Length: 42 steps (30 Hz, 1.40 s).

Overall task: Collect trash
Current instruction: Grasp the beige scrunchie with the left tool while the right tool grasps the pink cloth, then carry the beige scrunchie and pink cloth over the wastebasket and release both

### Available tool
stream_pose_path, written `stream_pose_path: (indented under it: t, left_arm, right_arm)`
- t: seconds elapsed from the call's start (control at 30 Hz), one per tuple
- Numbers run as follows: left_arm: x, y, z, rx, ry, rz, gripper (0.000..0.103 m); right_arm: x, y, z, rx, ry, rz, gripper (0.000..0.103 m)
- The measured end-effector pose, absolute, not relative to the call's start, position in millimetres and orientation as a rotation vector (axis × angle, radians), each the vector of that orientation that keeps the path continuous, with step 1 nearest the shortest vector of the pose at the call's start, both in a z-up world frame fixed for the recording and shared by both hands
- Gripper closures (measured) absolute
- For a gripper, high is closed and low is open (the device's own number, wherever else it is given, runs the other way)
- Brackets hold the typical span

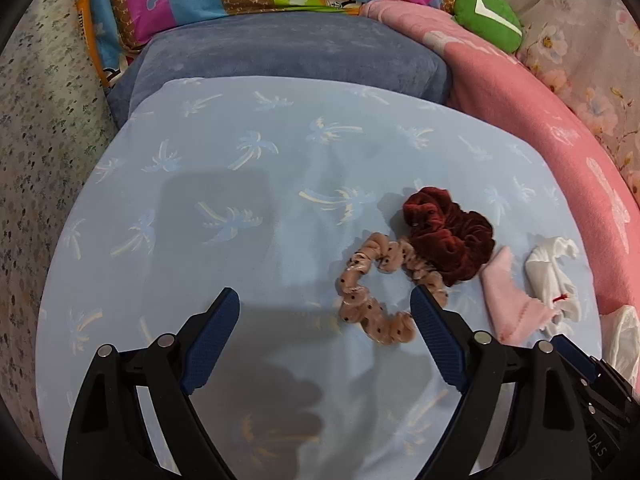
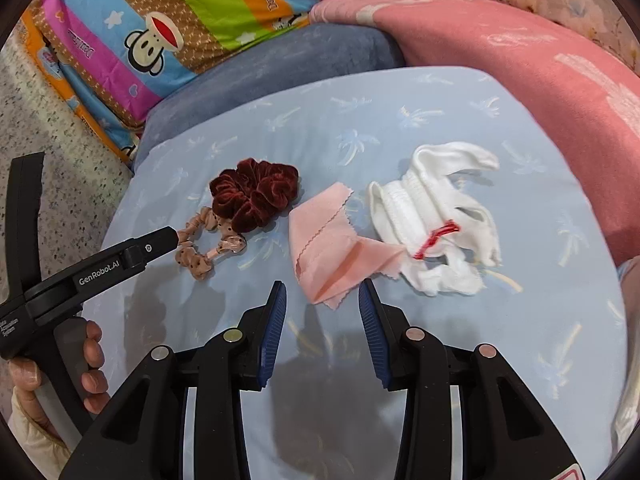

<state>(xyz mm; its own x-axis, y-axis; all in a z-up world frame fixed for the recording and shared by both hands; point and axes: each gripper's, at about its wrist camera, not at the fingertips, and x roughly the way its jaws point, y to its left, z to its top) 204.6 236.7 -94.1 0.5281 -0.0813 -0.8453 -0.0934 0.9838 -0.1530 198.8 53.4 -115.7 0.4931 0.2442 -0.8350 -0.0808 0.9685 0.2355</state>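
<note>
- We saw the left gripper (image 1: 324, 308) with its fingers spread wide above the pale blue palm-print pillow (image 1: 224, 184), pinching nothing.
- The beige dotted scrunchie (image 1: 374, 300) lay just beside its right finger, touching the dark red velvet scrunchie (image 1: 448, 232).
- Our right gripper (image 2: 322, 300) had its fingers partly spread and empty, just before the pink cloth scrap (image 2: 332, 248).
- This scrap touched the white sock (image 2: 436, 216) at its right.
</note>
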Motion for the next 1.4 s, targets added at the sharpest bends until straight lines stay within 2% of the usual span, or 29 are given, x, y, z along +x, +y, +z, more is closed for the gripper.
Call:
stream_pose_path:
  t: [0.07, 0.33, 0.4, 0.43, 0.47, 0.5, 0.57, 0.83, 1.4]
  left_arm:
    - [209, 237, -99, -0.185, 1.028, 0.002, 0.021]
    - [220, 230, -113, -0.171, 1.062, -0.037, 0.044]
    - [219, 227, -113, -0.159, 1.054, -0.047, 0.056]
    - [219, 227, -112, -0.156, 1.053, -0.051, 0.059]
    - [219, 227, -112, -0.156, 1.053, -0.058, 0.073]
    - [220, 226, -111, -0.156, 1.055, -0.068, 0.081]
    - [221, 223, -109, -0.157, 1.055, -0.08, 0.089]
    - [206, 210, -77, -0.166, 0.981, -0.11, 0.094]
    - [160, 114, 42, -0.107, 0.734, -0.329, 0.094]
  right_arm:
    - [206, 58, -123, 0.168, 1.048, 0.196, 0.065]
    - [224, 68, -139, 0.152, 1.06, 0.192, 0.065]
    - [227, 70, -139, 0.13, 1.056, 0.185, 0.068]
    - [228, 72, -140, 0.118, 1.055, 0.182, 0.073]
    - [229, 72, -140, 0.107, 1.058, 0.181, 0.084]
    - [230, 74, -141, 0.1, 1.062, 0.181, 0.094]
    - [230, 72, -141, 0.105, 1.065, 0.186, 0.099]
    - [215, 55, -106, 0.156, 0.994, 0.195, 0.1]
    - [139, -40, 34, 0.27, 0.69, 0.14, 0.1]
